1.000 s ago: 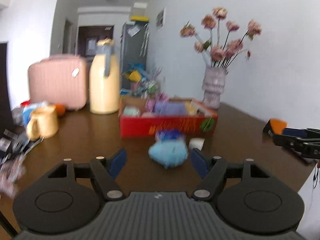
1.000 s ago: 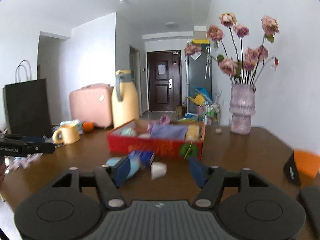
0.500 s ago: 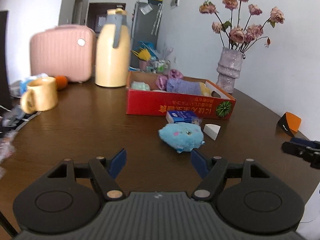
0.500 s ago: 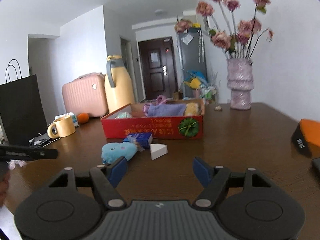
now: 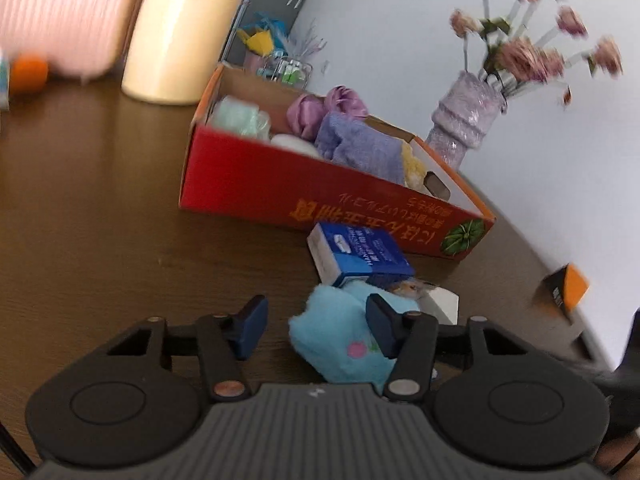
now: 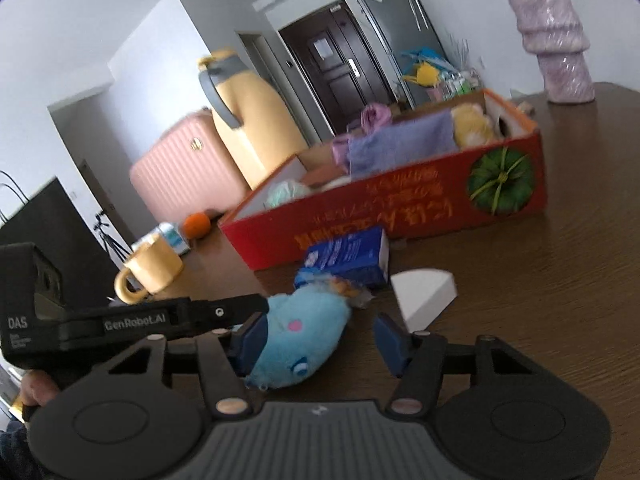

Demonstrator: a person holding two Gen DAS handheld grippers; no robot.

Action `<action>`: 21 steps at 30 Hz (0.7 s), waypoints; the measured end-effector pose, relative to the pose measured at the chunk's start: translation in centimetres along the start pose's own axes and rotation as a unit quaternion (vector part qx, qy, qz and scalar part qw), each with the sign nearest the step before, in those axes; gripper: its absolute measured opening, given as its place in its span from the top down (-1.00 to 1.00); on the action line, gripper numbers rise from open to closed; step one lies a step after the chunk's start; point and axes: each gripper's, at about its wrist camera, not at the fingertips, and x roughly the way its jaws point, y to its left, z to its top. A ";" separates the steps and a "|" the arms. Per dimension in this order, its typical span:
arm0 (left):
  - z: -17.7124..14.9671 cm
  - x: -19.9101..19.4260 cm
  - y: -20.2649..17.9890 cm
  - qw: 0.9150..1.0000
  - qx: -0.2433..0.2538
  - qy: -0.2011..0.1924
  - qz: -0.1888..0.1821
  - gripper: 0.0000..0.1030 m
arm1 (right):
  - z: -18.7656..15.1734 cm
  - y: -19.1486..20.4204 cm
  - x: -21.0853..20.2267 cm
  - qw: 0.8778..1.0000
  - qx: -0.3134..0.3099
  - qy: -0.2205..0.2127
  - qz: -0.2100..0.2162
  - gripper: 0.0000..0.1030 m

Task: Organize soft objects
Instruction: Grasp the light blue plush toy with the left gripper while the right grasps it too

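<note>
A light blue plush toy (image 5: 340, 336) lies on the brown table in front of a red cardboard box (image 5: 304, 192). The box holds a purple towel (image 5: 360, 148), a pink cloth (image 5: 320, 108), a pale green soft item (image 5: 240, 118) and a yellow plush (image 6: 472, 124). My left gripper (image 5: 314, 330) is open, low over the table, with the plush between its fingers against the right one. My right gripper (image 6: 320, 340) is open around the same plush (image 6: 300, 340), which lies against its left finger. The left gripper's body (image 6: 132, 320) shows at the plush's left.
A blue and white carton (image 5: 360, 256) and a white wedge (image 6: 424, 296) lie beside the plush. A purple vase (image 5: 464, 128) with flowers stands at the far right. A yellow jug (image 5: 184, 32), yellow mug (image 6: 150, 272), orange (image 6: 197, 224) and pink suitcase (image 6: 184, 176) stand left.
Both grippers have moved forward and down to the blue plush, which now sits between each gripper's open fingers. Both views have tilted.
</note>
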 end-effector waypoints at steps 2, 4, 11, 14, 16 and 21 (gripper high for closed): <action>-0.4 0.6 1.4 0.999 -0.036 0.002 -0.022 0.10 | -0.5 0.1 0.9 1.000 0.009 0.003 0.008 -0.07; -0.3 0.8 2.0 0.998 -0.055 0.009 -0.040 0.20 | -0.7 -0.2 1.5 0.999 0.036 0.005 0.027 0.08; -0.2 0.5 2.2 0.996 -0.060 0.022 -0.063 0.27 | -0.9 0.0 1.8 0.998 0.053 0.004 0.040 0.31; -0.4 0.5 2.1 0.996 -0.060 0.025 -0.066 0.29 | -1.1 0.1 1.2 0.997 0.068 0.006 0.036 0.38; -0.7 0.0 1.7 0.995 -0.066 0.031 -0.064 0.28 | -1.6 0.2 0.0 0.997 0.073 0.012 0.037 0.39; -5.0 -4.4 -0.1 0.996 -0.066 0.021 -0.051 0.29 | -4.5 1.0 -3.9 0.996 0.062 0.034 0.054 0.40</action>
